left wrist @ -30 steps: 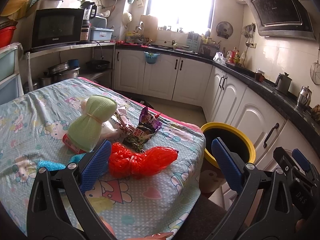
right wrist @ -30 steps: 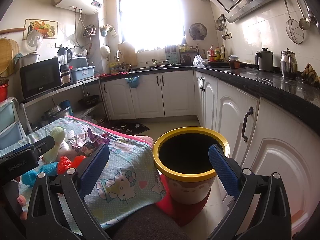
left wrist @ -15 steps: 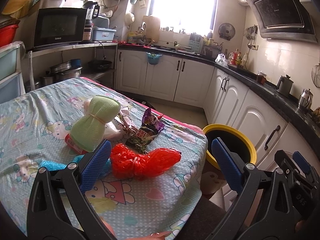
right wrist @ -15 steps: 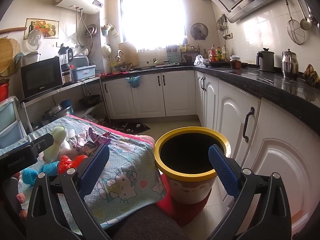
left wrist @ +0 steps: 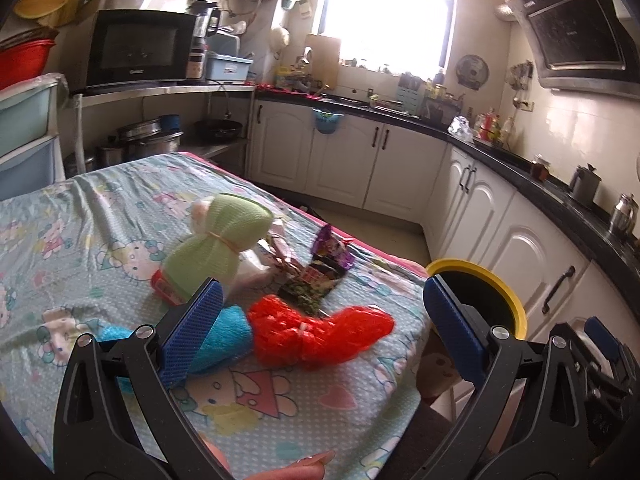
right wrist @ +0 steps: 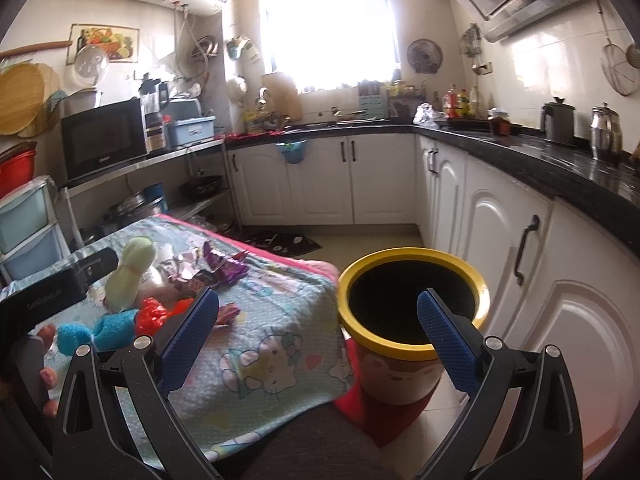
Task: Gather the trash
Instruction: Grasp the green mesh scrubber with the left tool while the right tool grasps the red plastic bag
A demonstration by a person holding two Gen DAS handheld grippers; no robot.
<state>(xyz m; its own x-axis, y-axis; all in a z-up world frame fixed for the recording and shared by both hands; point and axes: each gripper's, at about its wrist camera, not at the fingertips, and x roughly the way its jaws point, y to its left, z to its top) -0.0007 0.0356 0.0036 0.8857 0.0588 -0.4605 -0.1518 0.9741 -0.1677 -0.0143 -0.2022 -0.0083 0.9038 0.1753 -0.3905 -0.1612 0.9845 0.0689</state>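
Both the left hand-held gripper [left wrist: 320,332] and right hand-held gripper [right wrist: 318,330] are held wide open, nothing gripped. The red mesh bag [left wrist: 320,336], lying on the table [left wrist: 280,420] near the bin [right wrist: 412,300], looks light and squishy, probably best pinched at the tied middle

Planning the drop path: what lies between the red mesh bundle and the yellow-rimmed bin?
Only bare patterned tablecloth, then the table's edge, separate the red mesh bundle from the yellow-rimmed bin; the left wrist view shows it.
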